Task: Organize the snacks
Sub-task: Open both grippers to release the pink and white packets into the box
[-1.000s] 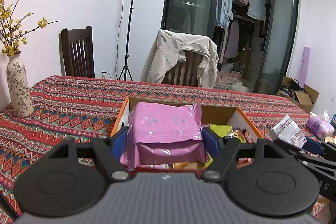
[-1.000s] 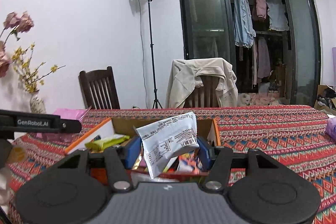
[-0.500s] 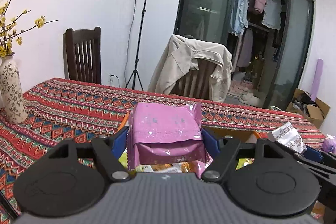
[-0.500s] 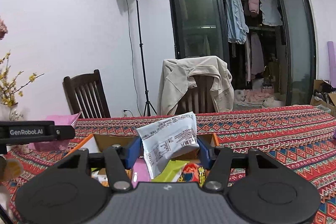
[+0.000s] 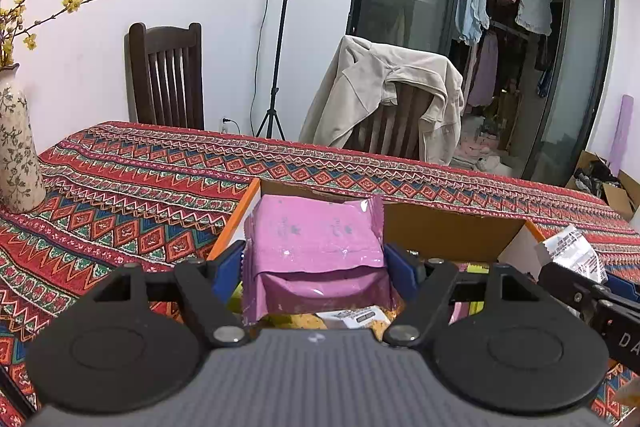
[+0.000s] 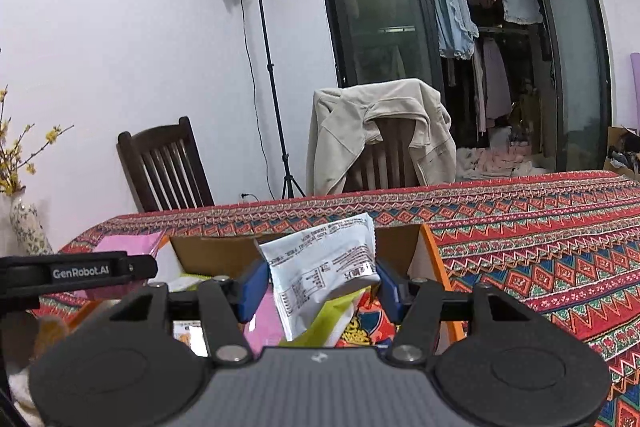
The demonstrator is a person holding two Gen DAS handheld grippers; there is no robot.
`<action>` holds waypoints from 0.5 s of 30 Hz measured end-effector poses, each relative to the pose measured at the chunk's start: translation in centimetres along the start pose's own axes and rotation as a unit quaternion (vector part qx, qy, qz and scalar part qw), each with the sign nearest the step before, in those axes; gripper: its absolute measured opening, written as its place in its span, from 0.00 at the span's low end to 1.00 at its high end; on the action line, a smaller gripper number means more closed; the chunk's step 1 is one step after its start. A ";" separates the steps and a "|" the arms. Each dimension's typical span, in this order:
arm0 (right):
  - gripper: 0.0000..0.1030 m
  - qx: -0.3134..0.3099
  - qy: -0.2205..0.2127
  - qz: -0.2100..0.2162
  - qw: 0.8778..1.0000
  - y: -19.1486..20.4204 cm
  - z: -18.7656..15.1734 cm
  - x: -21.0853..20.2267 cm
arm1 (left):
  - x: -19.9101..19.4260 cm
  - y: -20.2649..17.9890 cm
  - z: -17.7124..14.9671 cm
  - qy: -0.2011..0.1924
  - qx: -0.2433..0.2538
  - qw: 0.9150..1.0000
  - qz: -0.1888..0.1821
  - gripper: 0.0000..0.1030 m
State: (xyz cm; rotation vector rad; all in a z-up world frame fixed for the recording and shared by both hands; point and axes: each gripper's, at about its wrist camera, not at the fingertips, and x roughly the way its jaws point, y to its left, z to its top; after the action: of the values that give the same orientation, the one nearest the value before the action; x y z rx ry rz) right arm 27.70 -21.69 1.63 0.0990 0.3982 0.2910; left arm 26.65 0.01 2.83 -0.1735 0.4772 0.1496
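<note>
One table (image 5: 132, 187) with a red patterned cloth, two dark chairs behind it: a bare chair (image 5: 166, 75) ahead-left of the left gripper, and a draped chair (image 5: 396, 123) ahead-right with one beige jacket (image 5: 376, 87) over its back. One light stand (image 6: 264, 67) between the chairs. One vase (image 5: 18, 143) far left of the left gripper.

One open box (image 5: 440, 227), cardboard with orange edge, straight ahead of and below both grippers. Loose packets inside; count unclear, at least a yellow-green one and an orange one visible under the right gripper.

Two grippers, one packet each:
- Left gripper (image 5: 314, 267) clenched on the pink pack (image 5: 316, 251), blue pads pressing both its sides. Pack sits flat between the fingers, long axis across the jaws, crimped end pointing away from the camera toward the box's far wall. Held over the box's left end.
- Right gripper (image 6: 320, 287) clamped on the white pack (image 6: 320, 275), printed back facing the camera. Tilted: long axis runs from lower left near the camera to upper right, far seal up and away. Held over the box's right half, above the loose packets.

Right gripper is just right of the left one; each shows at the edge of the other's view.
</note>
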 end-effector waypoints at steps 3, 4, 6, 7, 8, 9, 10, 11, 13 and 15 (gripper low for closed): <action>0.68 -0.008 0.005 -0.002 1.000 0.3 -0.3 0.1 | -0.3 0.2 -0.2 -0.004 -0.006 1.000 0.002 0.85; 0.73 -0.011 0.001 -0.004 1.000 0.4 -0.5 -0.1 | -0.5 0.3 -0.2 -0.011 -0.007 1.000 0.000 0.88; 0.81 -0.012 -0.004 -0.003 1.000 0.4 -0.6 -0.4 | -0.9 0.7 0.0 -0.019 -0.016 1.000 -0.007 1.00; 0.88 -0.010 -0.007 -0.001 1.000 0.4 -0.7 -0.7 | -1.1 0.9 0.0 -0.024 -0.022 0.999 -0.007 1.00; 0.92 -0.008 -0.009 0.000 1.000 0.3 -0.7 -0.7 | -1.3 1.0 0.0 -0.027 -0.028 0.999 -0.007 1.00; 0.98 -0.007 -0.011 0.000 1.000 0.3 -0.8 -0.9 | -1.4 1.1 0.0 -0.027 -0.031 0.999 -0.005 1.00; 1.00 -0.006 -0.012 -0.001 1.000 0.3 -0.9 -0.9 | -1.5 1.1 0.0 -0.026 -0.032 0.999 -0.002 1.00; 1.00 -0.007 -0.010 -0.001 1.000 0.3 -1.0 -0.9 | -1.5 1.1 0.0 -0.027 -0.033 0.999 -0.001 1.00; 1.00 -0.007 -0.008 -0.002 1.000 0.3 -1.2 -0.9 | -1.5 1.1 0.1 -0.026 -0.032 0.999 0.001 1.00; 1.00 -0.007 -0.006 -0.004 1.000 0.4 -1.2 -0.7 | -1.5 1.1 0.1 -0.026 -0.031 0.999 0.001 1.00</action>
State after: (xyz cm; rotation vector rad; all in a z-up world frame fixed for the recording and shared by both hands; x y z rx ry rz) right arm 26.46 -21.49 0.84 0.0853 0.3850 0.2850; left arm 25.15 0.91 3.47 -0.2291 0.4215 0.1702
